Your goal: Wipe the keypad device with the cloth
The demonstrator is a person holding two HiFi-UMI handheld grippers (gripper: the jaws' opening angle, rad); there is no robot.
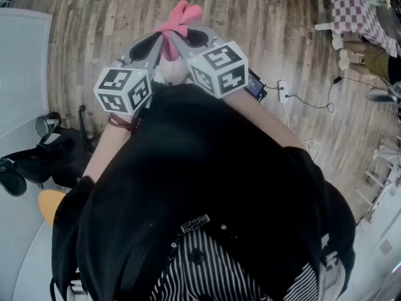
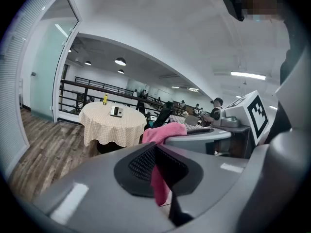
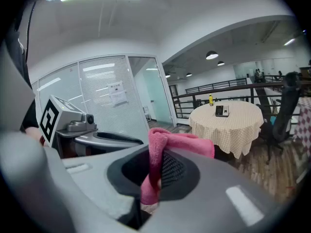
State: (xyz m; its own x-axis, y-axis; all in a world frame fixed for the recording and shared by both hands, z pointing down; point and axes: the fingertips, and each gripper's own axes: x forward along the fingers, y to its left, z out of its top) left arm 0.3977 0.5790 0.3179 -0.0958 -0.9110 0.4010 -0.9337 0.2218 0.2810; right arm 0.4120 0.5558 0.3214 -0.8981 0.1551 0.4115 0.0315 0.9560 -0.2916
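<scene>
Two tongs, one cloth, one keypad device. Left tongs [image 1: 164, 37] and right tongs [image 1: 188, 36] raised side by side with tips almost meeting, both clenched on the same pink cloth [image 1: 178, 16], all three well apart from the round counter [image 2: 112, 127]. Only in the head view: left marker cube [image 1: 123, 89] and right marker cube [image 1: 219, 68] together, two bare forearms, a black top, a wooden floor [image 1: 263, 17] beneath. Only in the two gripper views: that one counter under its checked cover, carrying one keypad device [image 2: 115, 111] lying near the middle of the counter and one yellow bottle [image 2: 105, 99] upright toward the counter's far edge, just beside the device. In the left gripper view, one strip of cloth [image 2: 158, 181] hanging straight down between the closed pads of the left tongs [image 2: 156, 166], the rest bunched above; one dark chair [image 2: 163, 114] just right of the counter, several people farther back, too small to describe. In the right gripper view, cloth [image 3: 184, 142] folded over one jaw of the right tongs [image 3: 154, 171], its tail pinched between the pads; counter [image 3: 226, 127], keypad device [image 3: 220, 110] and bottle [image 3: 211, 100], one of each; one glass partition [image 3: 104, 106] with blinds left of the counter, one dark chair [image 3: 284, 110] at the counter's right.
</scene>
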